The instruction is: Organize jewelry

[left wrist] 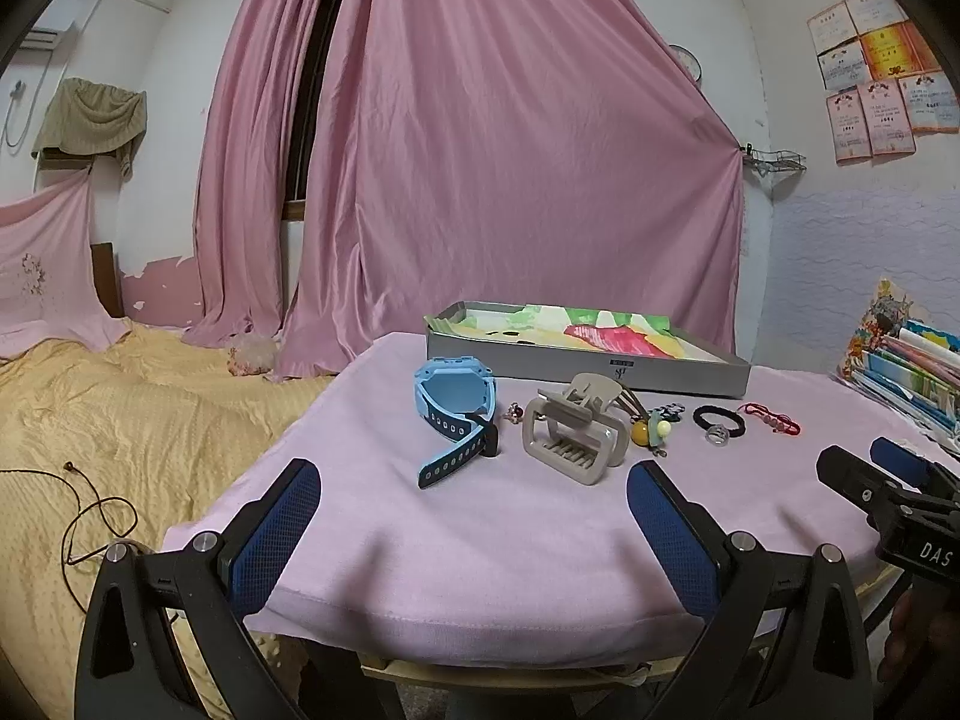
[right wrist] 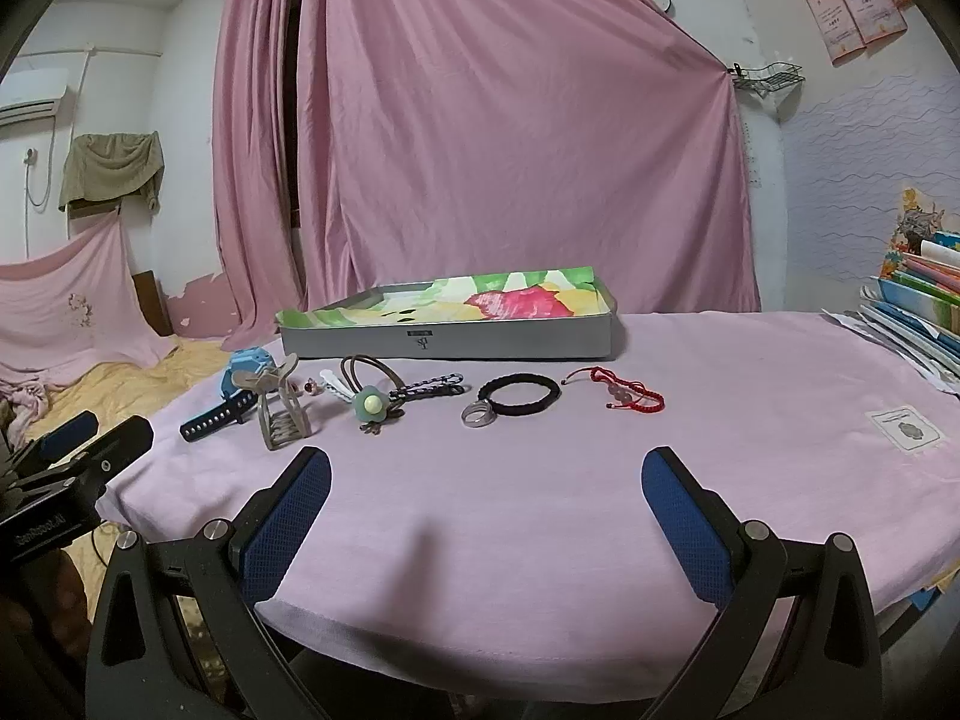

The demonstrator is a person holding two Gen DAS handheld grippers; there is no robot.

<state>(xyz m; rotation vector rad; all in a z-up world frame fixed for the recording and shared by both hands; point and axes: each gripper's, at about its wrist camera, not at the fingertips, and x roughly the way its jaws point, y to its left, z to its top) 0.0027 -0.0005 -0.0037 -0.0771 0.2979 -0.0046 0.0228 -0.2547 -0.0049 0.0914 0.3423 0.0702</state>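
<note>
On the pink tablecloth lie, left to right, a blue watch, a beige claw clip, a flower hair tie, a braided key strap, a silver ring, a black hair band and a red cord bracelet. Behind them stands a shallow grey box with a colourful lining. My left gripper and right gripper are open over the table's near edge, holding nothing.
A bed with a yellow cover and a dark cord lies left of the table. Stacked books and papers sit at the table's right. Pink curtains hang behind. A white label is sewn on the cloth at right.
</note>
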